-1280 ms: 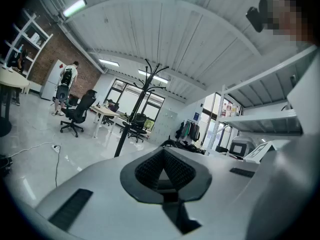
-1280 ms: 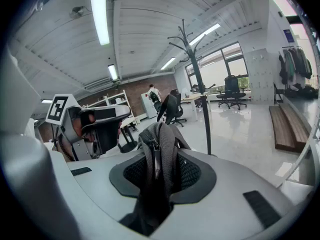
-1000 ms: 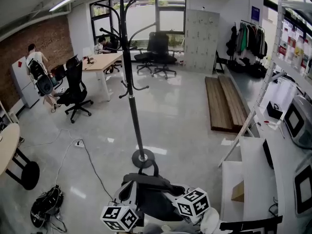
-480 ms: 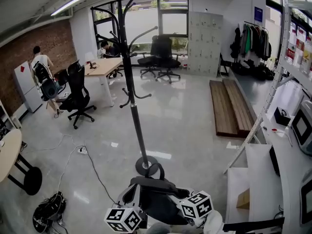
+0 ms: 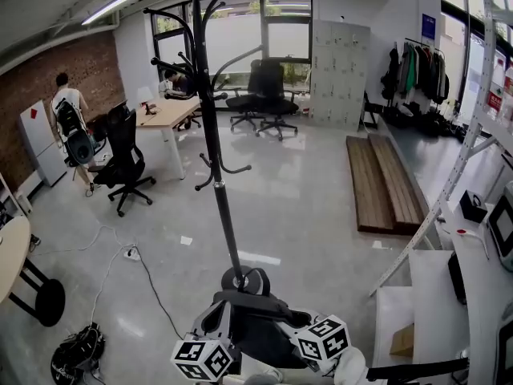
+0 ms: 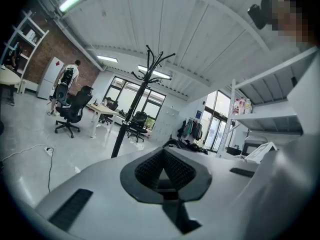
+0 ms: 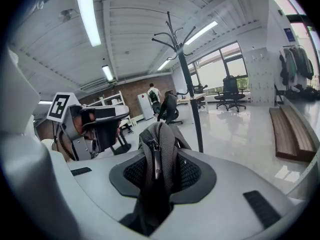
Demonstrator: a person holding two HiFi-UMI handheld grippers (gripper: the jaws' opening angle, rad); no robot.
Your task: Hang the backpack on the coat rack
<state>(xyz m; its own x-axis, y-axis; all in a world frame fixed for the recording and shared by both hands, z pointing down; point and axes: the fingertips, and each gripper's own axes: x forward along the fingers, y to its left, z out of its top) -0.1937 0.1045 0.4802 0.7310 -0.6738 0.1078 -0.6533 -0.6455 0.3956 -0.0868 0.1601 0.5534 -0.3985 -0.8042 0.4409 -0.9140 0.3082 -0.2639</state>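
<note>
Office floor, head view: coat rack (image 5: 215, 135) dead ahead, backpack (image 5: 256, 327) low between my tongs, guess held up ready for hooking. Left gripper view: left gripper (image 6: 164, 171) pinched shut, nothing in it. Right gripper view: right gripper (image 7: 159, 176) clamped on backpack's zippered top, taking weight.

1. Coat rack (image 5: 210, 127): 1 logged.
2. Backpack (image 5: 255, 323): 1 logged.
3. Grippers: 2 counted, left gripper (image 6: 164, 171) and right gripper (image 7: 160, 176).
4. Office chairs: 3 made out (image 5: 127, 155) (image 5: 242, 103) (image 5: 272, 95).
5. Persons: 2 noted (image 5: 66, 103) (image 5: 172, 79).
6. Wood planks (image 5: 385, 183): 2 counted.

Open office, desk (image 5: 164, 112), swivel chairs (image 5: 122, 152), lockers (image 5: 339, 70)
</note>
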